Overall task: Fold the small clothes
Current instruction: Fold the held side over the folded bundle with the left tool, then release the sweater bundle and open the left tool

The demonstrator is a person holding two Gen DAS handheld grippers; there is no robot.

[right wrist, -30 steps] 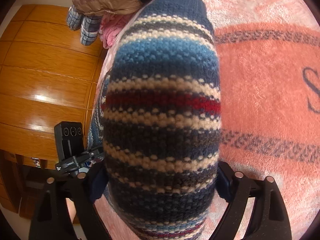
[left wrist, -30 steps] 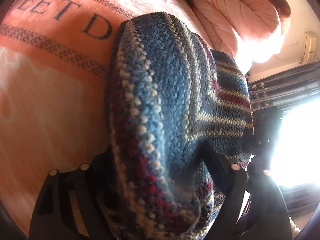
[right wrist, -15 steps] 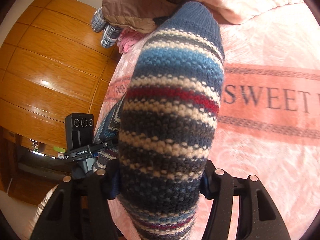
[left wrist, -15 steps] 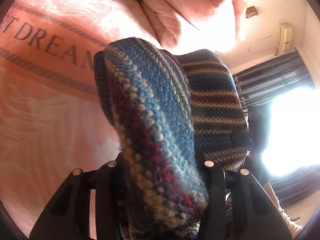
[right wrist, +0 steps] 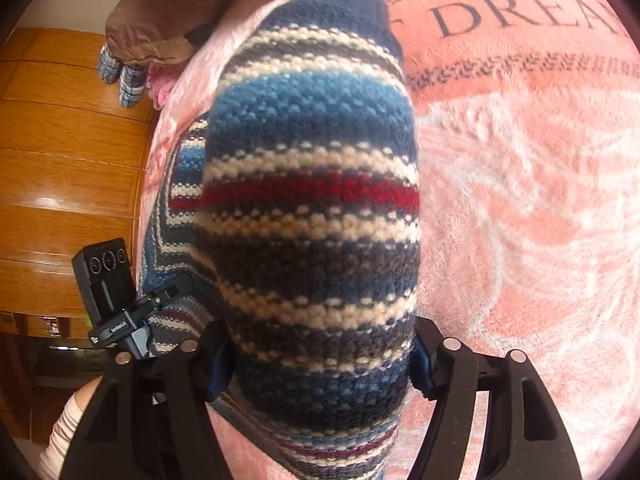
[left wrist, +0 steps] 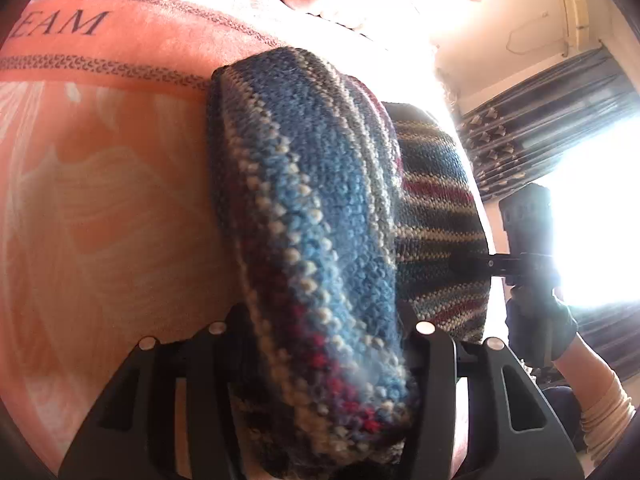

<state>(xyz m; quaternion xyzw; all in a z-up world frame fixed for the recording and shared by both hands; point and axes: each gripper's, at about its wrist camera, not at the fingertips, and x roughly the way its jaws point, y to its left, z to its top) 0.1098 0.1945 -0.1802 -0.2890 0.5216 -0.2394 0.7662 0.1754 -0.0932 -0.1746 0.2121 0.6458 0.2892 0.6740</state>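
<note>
The left tool [left wrist: 320, 344] pinches one part of the striped knit top [left wrist: 312, 208]. The right tool [right wrist: 320, 356] pinches another part. The top is held above the pink blanket [right wrist: 520, 200].

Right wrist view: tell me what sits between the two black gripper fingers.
A bunched fold of the striped blue, cream and red knitted garment fills the gap; the right gripper is clamped on it, above the pink blanket.

Striped knit garment [left wrist: 320, 216] — bunched, lifted
</note>
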